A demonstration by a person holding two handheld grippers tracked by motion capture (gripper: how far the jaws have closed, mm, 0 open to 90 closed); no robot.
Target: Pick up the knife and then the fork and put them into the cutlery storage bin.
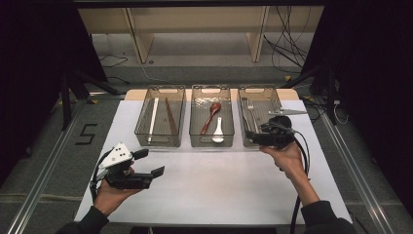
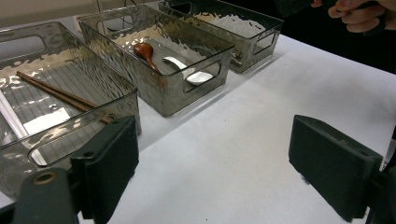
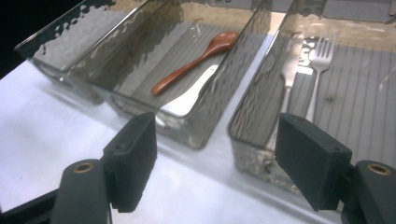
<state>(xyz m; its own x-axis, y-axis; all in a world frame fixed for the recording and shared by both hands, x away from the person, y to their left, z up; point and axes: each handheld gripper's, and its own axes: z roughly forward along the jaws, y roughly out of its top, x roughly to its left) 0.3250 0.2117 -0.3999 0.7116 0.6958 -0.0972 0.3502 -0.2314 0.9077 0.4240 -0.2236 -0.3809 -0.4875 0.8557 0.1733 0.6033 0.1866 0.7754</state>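
Three clear grey bins stand in a row at the back of the white table (image 1: 214,185). The left bin (image 1: 159,142) holds brown chopsticks (image 1: 170,116) and a white stick (image 1: 153,117). A wooden spoon (image 1: 210,117) and a white spoon (image 1: 218,132) lie in the middle bin (image 1: 211,144). In the right bin (image 1: 258,90) lies a fork (image 1: 251,112). My left gripper (image 1: 150,163) is open over the table's front left, holding nothing. My right gripper (image 1: 252,138) is open at the right bin's front wall, also holding nothing. Along its jaws I see the wooden spoon (image 3: 196,63) and the fork (image 3: 317,65).
The left gripper view looks across the bare table at the brown chopsticks (image 2: 56,92) and the wooden spoon (image 2: 145,52). Cables trail from both grippers. Beyond the table are shelf legs, floor cables and dark stands at both sides.
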